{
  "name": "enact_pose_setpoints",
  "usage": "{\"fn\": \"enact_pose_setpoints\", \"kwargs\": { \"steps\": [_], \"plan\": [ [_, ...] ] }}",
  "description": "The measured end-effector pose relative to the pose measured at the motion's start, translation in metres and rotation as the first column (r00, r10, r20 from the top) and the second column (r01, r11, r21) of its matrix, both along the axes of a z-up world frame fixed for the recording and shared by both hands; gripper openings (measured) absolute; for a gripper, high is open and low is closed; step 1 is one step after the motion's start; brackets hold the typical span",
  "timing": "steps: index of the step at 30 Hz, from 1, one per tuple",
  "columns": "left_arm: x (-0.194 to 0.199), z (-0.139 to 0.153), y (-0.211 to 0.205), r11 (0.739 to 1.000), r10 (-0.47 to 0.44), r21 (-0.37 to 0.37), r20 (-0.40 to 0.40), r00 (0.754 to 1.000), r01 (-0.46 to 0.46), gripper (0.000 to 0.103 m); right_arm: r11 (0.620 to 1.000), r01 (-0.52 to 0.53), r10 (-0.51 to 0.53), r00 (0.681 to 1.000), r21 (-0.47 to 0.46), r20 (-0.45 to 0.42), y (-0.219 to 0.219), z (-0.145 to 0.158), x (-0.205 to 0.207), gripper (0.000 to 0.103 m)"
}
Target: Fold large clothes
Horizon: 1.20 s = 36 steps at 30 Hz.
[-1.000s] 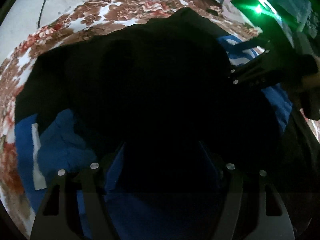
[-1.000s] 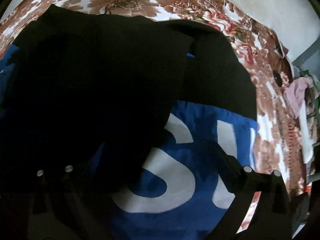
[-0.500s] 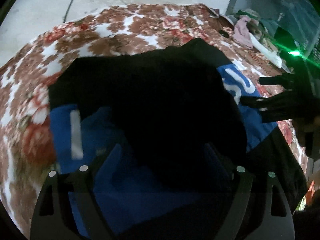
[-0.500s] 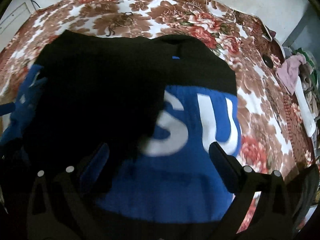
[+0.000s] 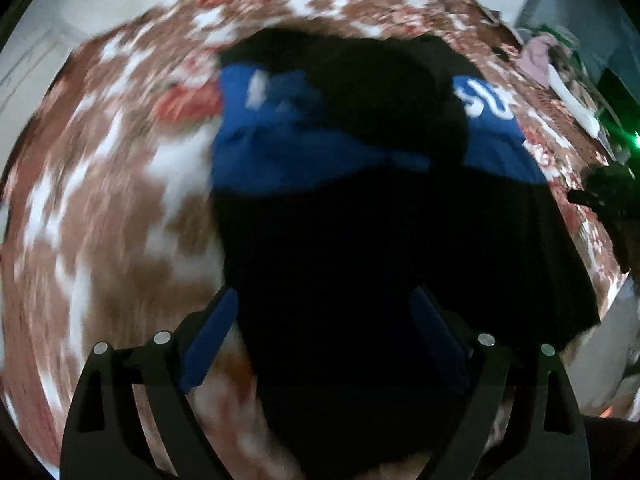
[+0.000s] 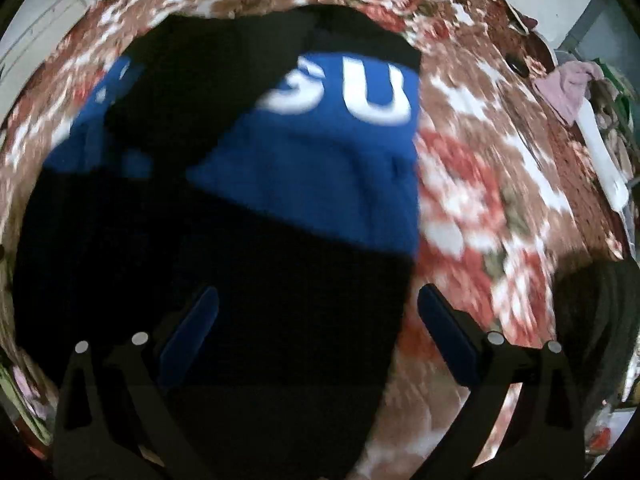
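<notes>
A large black and blue garment (image 5: 344, 208) with white letters (image 6: 360, 92) lies on a brown floral bedsheet (image 5: 100, 208). Its black sleeve is folded across the blue chest panel (image 6: 320, 184). My left gripper (image 5: 324, 332) is open and empty above the garment's near black hem. My right gripper (image 6: 320, 332) is open and empty above the same hem, near its right edge. The right gripper also shows dark at the right edge of the left wrist view (image 5: 612, 196). Both views are blurred by motion.
The floral sheet (image 6: 500, 200) spreads around the garment on all sides. A pile of pink and white cloth (image 6: 568, 88) lies at the far right. A pale wall (image 5: 120, 0) stands behind the bed.
Both grippers have pulled back and up from the garment, so more of it and of the sheet shows. The black sleeve stays folded over the blue panel.
</notes>
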<state>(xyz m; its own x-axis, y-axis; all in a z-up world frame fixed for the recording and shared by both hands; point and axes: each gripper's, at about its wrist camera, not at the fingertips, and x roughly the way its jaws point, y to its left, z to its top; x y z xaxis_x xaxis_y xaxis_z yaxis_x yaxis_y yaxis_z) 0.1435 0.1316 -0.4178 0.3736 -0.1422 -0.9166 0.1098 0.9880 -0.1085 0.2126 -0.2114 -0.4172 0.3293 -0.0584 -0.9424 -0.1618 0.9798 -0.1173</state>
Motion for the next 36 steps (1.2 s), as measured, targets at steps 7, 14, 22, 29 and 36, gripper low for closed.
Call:
{"fn": "enact_pose_setpoints", "kwargs": {
  "steps": [7,14,22,29,36],
  "plan": [
    [-0.069,-0.035,0.031,0.997,0.021,-0.076,-0.129,0.991,-0.031,0.088,0.997,0.061,-0.065,0.995,-0.044,-0.077,-0.028,-0.029,-0.07,0.098],
    [-0.09,-0.045,0.02,0.99,-0.009,-0.142,-0.15,0.989,-0.012,0.088,0.993,0.112,-0.116,0.987,-0.041,-0.114,-0.047,-0.03,-0.107,0.098],
    [-0.093,-0.086,0.029,0.937,0.087,-0.3,-0.301,0.95,-0.18,0.086,0.96,0.26,-0.229,0.944,0.106,-0.237,-0.069,-0.057,-0.138,0.098],
    [-0.076,-0.059,0.009,0.887,0.047,-0.433,-0.261,0.964,-0.16,0.081,0.947,0.267,-0.206,0.932,0.179,-0.3,-0.05,-0.062,-0.131,0.098],
    [-0.077,-0.086,0.022,0.917,0.12,-0.326,-0.321,0.939,-0.229,0.082,0.952,0.284,-0.24,0.924,0.116,-0.299,-0.055,-0.077,-0.132,0.098]
  ]
}}
